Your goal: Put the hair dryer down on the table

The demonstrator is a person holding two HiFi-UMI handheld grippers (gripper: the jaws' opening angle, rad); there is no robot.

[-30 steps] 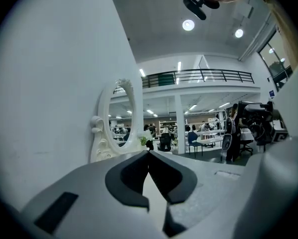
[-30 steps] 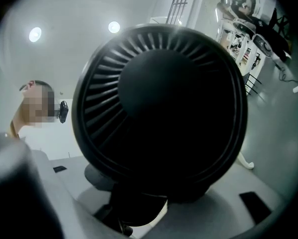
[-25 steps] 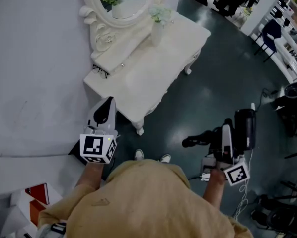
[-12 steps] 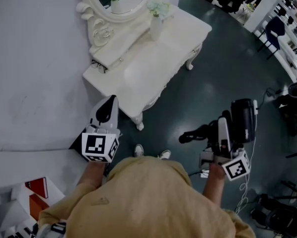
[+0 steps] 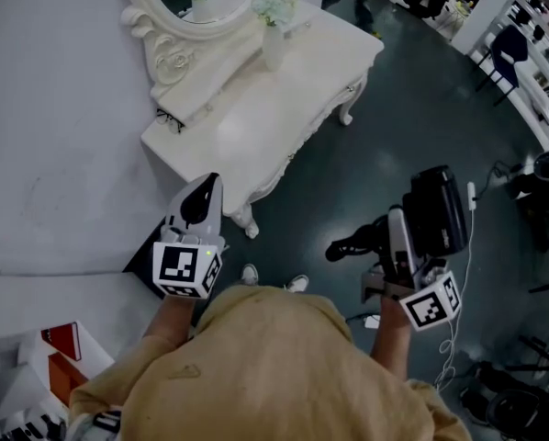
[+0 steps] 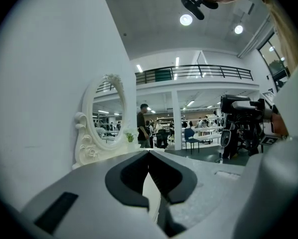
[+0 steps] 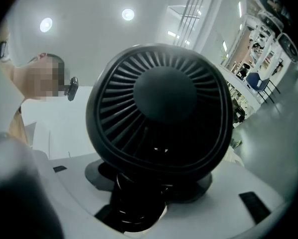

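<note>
Right gripper pinching dryer at 3 o'clock, left gripper pressed together, empty, table at 12 o'clock

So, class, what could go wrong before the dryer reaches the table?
The black hair dryer sits in the right gripper over dark floor, apart from the white dressing table; a slip could drop it. A white vase of flowers stands on that table; a careless swing might topple it.
</note>
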